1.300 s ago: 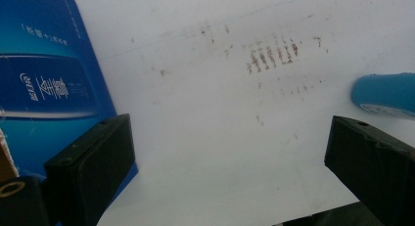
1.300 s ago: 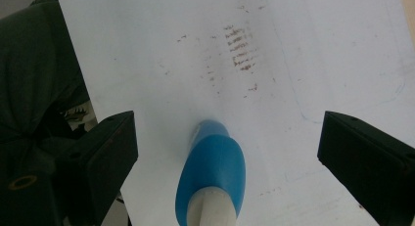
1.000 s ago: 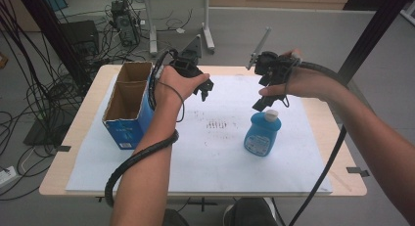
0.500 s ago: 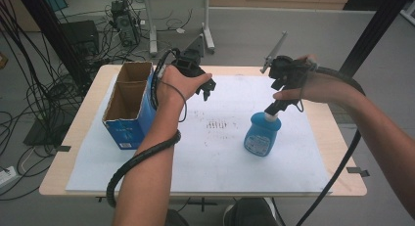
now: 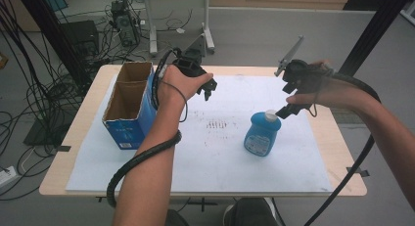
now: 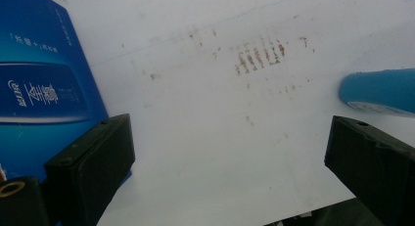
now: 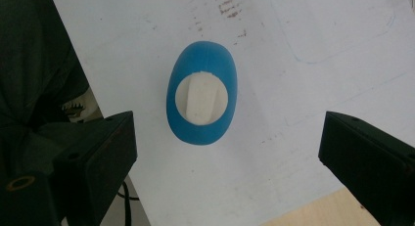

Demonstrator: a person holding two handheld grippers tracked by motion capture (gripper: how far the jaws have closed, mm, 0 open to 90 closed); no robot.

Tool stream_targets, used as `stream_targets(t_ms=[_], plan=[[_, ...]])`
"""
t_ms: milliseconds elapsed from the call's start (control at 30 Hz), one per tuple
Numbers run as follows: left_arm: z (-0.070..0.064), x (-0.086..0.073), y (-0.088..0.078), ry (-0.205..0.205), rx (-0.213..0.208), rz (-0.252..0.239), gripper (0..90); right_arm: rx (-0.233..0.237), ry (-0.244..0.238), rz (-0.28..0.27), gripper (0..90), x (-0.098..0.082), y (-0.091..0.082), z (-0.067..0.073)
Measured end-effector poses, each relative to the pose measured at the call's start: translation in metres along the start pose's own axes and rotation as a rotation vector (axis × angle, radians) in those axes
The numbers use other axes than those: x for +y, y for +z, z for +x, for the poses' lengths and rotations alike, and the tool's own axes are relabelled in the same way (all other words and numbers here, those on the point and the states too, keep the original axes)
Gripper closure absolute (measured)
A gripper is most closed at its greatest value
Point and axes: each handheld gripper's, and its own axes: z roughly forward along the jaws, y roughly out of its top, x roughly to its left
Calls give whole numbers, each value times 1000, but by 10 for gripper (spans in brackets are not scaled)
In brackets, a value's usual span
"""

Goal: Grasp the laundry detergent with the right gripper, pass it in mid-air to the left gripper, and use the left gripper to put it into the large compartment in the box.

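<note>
A squat blue plastic bottle with a white flip cap stands upright on the white paper sheet covering the tabletop, right of centre and well apart from everything else. Seen from straight above in the right gripper view, the bottle's oval body runs its long axis from 12 to 6 o'clock, so its narrow width lies across the line between the two jaws. The right tool hangs just above and at about 1 o'clock of the cap, jaws spread wide with nothing between them; the coming move looks like a short drop onto the bottle. The left tool hovers at about 10 o'clock of the bottle, well apart from it, jaws likewise wide and empty, making the right hand plainly the nearer. At the bottle's 9 o'clock, near the tabletop's left edge, stands an open blue cardboard box with two compartments, beside the left forearm.
</note>
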Motion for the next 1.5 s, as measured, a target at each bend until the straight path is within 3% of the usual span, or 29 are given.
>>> stream_targets(t_ms=[600, 1100, 1300, 1500], plan=[[-1, 1, 1, 8, 4, 6, 49, 22, 48, -46, 59, -35, 12, -4], [-4, 4, 6, 22, 10, 12, 50, 52, 85, -139, 53, -58, 45, 3], [-4, 4, 8, 21, 7, 11, 50, 49, 112, -162, 50, -66, 57, 6], [-4, 3, 9, 23, 5, 8, 50, 36, 139, -221, 43, -74, 70, 8]])
